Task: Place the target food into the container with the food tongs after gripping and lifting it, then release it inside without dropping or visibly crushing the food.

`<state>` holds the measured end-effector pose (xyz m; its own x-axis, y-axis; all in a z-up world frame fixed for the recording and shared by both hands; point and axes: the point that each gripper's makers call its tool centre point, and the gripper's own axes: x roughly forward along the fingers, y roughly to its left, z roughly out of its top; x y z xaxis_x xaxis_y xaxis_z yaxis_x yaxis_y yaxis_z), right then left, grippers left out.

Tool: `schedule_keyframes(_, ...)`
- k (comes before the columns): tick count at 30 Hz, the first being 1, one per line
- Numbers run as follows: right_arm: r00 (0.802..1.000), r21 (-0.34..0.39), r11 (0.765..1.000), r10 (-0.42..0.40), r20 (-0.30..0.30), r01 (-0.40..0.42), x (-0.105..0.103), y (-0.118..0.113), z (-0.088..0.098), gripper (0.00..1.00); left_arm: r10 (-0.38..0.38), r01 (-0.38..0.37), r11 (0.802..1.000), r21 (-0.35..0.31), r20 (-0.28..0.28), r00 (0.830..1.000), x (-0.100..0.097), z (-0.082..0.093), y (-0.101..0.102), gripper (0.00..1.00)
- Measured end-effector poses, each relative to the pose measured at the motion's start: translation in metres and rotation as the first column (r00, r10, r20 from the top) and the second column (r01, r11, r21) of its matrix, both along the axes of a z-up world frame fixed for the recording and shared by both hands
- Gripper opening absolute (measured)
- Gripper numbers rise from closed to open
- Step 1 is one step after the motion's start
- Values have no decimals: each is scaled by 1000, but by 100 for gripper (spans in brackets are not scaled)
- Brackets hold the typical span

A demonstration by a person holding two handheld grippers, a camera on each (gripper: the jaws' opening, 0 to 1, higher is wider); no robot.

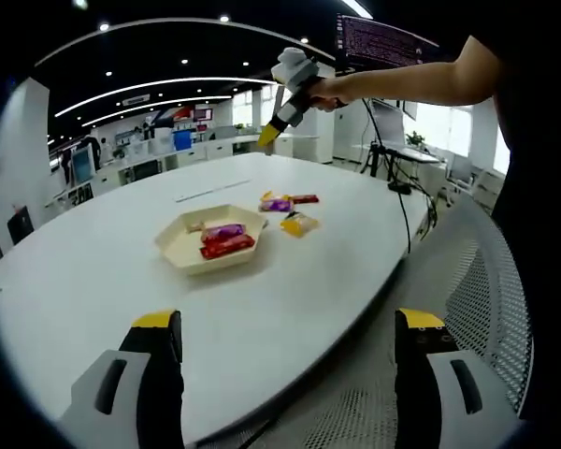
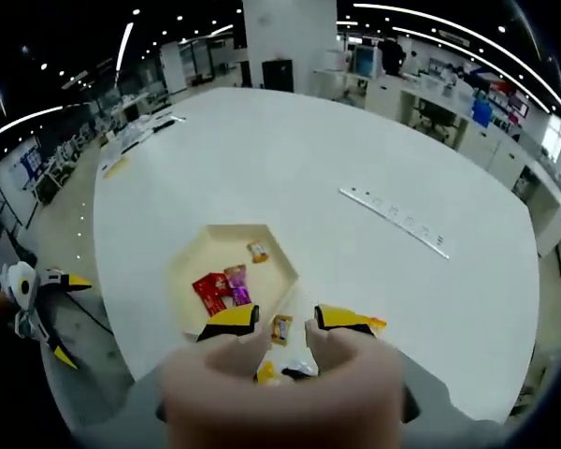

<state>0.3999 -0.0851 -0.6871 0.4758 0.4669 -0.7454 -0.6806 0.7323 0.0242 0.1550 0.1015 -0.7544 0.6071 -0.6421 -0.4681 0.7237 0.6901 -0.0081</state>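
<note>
Left gripper view: the left gripper, jaws wide apart, hovers at the edge of a smooth white oval table. A cream hexagonal tray holds glossy red and purple packets; more snacks lie just beside it, well apart from the jaws.

Right gripper view: the right gripper, jaws parted, hangs above a small wrapped snack beside the tray. Open-plan office around.

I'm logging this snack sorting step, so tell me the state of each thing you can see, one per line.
Left claw: open, jaws wide apart, holding nothing, back from the table edge.
Right claw: open, raised above the loose snacks, nothing gripped.
Tray: on the table, holding a red packet, a purple packet and a small snack.
Loose snacks: on the table beside the tray, not yet picked up.
</note>
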Motion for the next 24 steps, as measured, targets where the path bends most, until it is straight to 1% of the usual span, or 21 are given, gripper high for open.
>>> schedule_keyframes(8,1000,-4,1000,5,-26,-5,-6,-1,-17,23,1,-1,1000,2,-9,1000,0,-1,0,90)
schedule_keyframes(17,999,0,1000,2,-47,-2,-12,-3,-28,23,7,-7,1000,4,-13,1000,0,-2,1,90)
schedule_keyframes(24,997,-3,1000,-7,-76,7,-18,-8,-46,23,5,-4,1000,9,-22,1000,-1,-4,1,90)
